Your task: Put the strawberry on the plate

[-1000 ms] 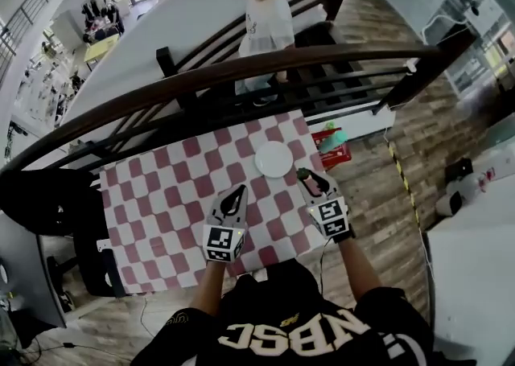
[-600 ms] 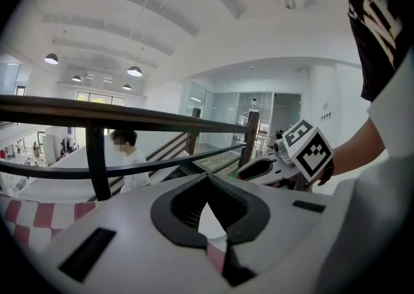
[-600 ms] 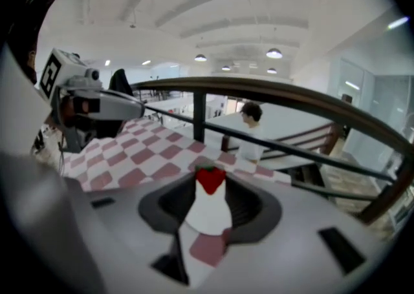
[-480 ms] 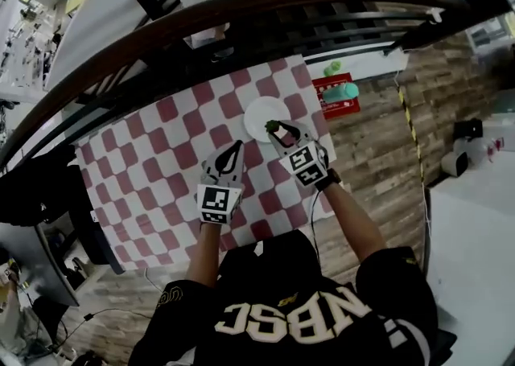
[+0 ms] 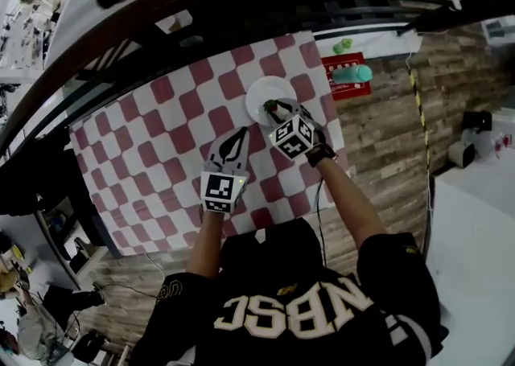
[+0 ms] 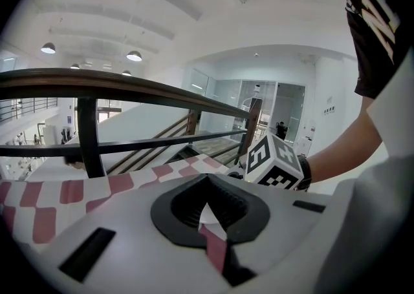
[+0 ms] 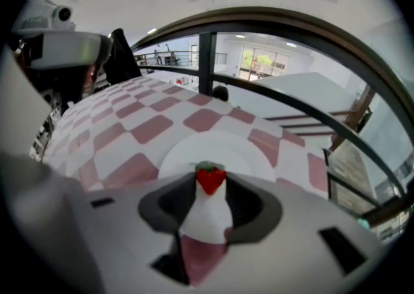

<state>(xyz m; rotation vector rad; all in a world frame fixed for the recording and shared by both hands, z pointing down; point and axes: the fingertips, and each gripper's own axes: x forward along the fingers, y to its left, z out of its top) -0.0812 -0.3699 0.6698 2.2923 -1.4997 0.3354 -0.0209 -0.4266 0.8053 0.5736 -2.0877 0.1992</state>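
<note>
Head view: strawberry (image 5: 271,104) is clamped at the tips of the right gripper (image 5: 273,108), over the near part of the white plate (image 5: 256,88) on the checkered surface (image 5: 153,147). Contact with the plate can't be confirmed from this angle. Left gripper (image 5: 239,134) is parked just beside it over the surface, fingers together, nothing held (not needed for this step)

Left gripper view: fingers (image 6: 169,216) are seen closed tip to tip and empty. Only checkered cloth and a white sliver show through the opening behind the tips. The right gripper's marker cube (image 6: 275,160) sits close on the right, so clearance should be kept and this hand left where it is

Right gripper view: strawberry (image 7: 211,178) is pinched between the fingertips, green cap on top, with the plate (image 7: 249,147) spread right behind it. Placement is judged nearly done; only set-down and release are left

To do it well:
- the berry should be carried toward the plate's middle, not dropped at the rim
- it should be brought down until it rests on the plate before release
- fingers should be opened slowly, grip not tightened (soft fruit)
- the gripper should be drawn back along its own line, so the berry isn't dragged or rolled off
</note>
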